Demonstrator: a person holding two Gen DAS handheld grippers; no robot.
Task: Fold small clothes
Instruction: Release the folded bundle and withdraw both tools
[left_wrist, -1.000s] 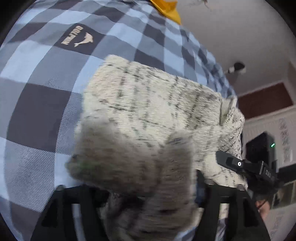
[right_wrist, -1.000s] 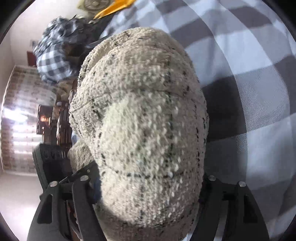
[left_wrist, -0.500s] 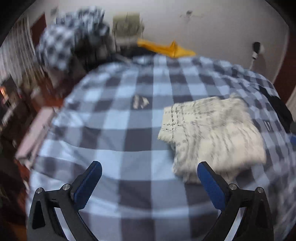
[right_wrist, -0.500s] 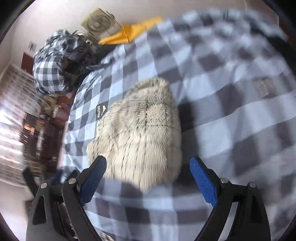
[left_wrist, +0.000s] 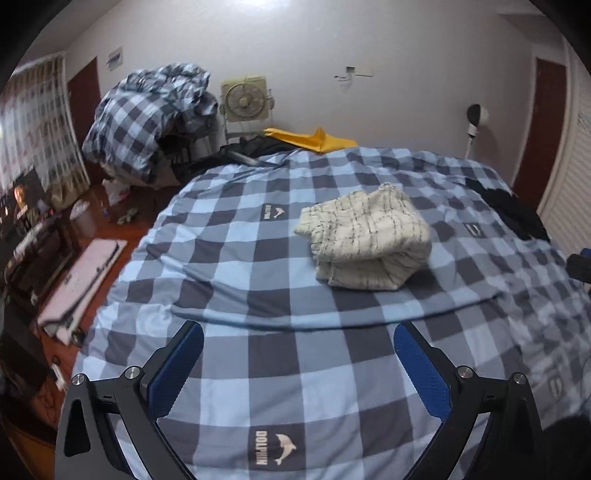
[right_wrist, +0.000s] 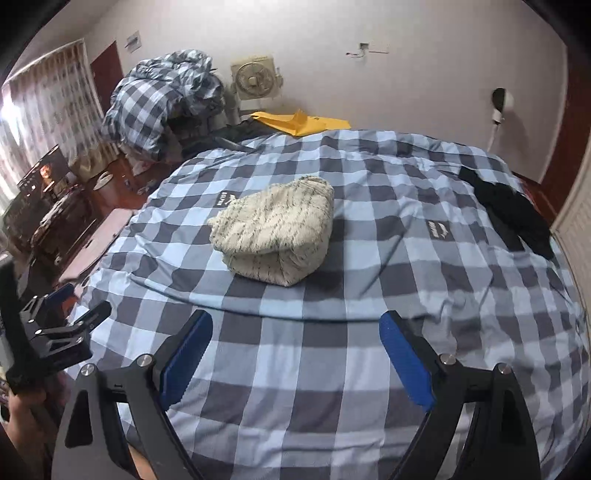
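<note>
Left wrist view showed the left gripper (left_wrist: 298, 345) with its blue-padded fingers (left_wrist: 176, 363) spread wide and nothing between them; they had just been opening. The folded cream garment (left_wrist: 367, 238) lay on the checked bed cover (left_wrist: 229, 266), well ahead of the fingertips and offset toward the right finger. No pad touched it.

Right wrist view showed the right gripper (right_wrist: 295, 338) likewise apart and empty, its fingers (right_wrist: 406, 363) having just widened. From this gripper the same garment (right_wrist: 275, 242) lay well ahead and slightly toward the left finger. The left gripper's fingers appeared at the left edge of this view (right_wrist: 62, 314), beside the bed.

Governing relation: the bundle sat ahead of and between the two grippers, so each would have had to travel forward and inward to reach it. Neither appeared clearly nearer; the offset looked somewhat smaller for the right gripper. The bundle's long axis ran roughly across both views, with the open layered edges facing the fingers and the rounded fold on the right end.

Judgement: the cream garment appeared fully folded and released. A dark garment (right_wrist: 513, 218) lay loose near the far right edge of the bed, well apart from both sets of fingers and on the right gripper's side; it was the probable next item.
</note>
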